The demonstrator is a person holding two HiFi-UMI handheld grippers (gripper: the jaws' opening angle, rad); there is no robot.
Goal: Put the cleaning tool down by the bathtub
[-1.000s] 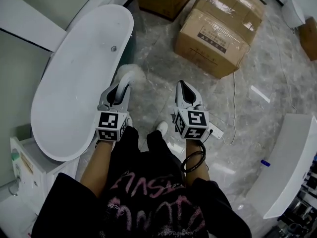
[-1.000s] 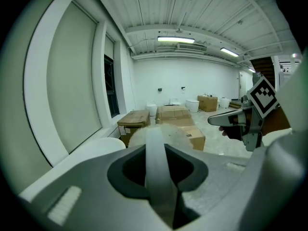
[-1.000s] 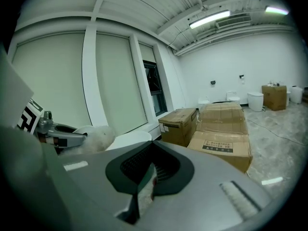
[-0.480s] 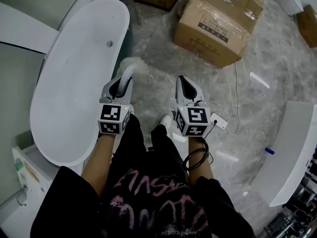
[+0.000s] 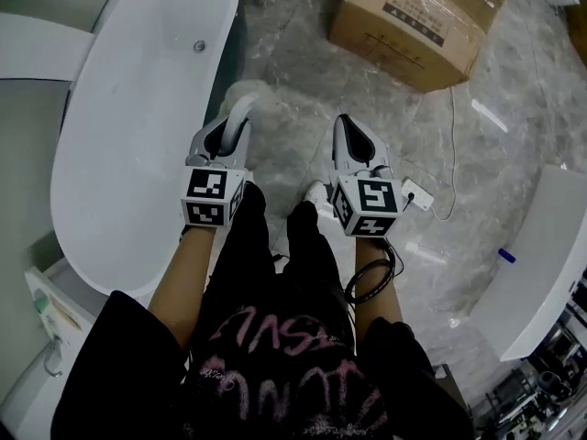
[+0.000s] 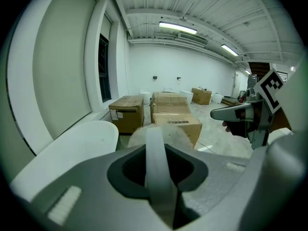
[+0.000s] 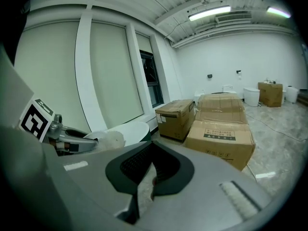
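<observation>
So far nothing has been set down: the cleaning tool (image 5: 248,99) is held up off the floor (image 5: 303,81), its pale strap-like handle clenched between the jaws of the left tool (image 5: 227,138), as the left gripper view shows plainly, with the handle (image 6: 156,162) running straight up the middle of the jaw opening and the fluffy head just past it. In the head view that head hangs over the floor just beside the long flank of the white bathtub (image 5: 138,108), so the place looks about right, but whether it is near the ground cannot be told from above. The right tool (image 5: 350,137) is level with the left and a little apart from it, its jaws closed together on nothing in its own view (image 7: 144,186); it seems to have no part in this step. What is left, by my reading, is the whole of the putting down: lower the head to the floor by the tub, then let the handle go. Against the frame of a second ago, the bathtub and the cardboard box (image 5: 413,16) have slid up and partly out of the head view and both tools sit higher in it, as if the person has moved forward along the tub; the grasp on the handle is unchanged.
</observation>
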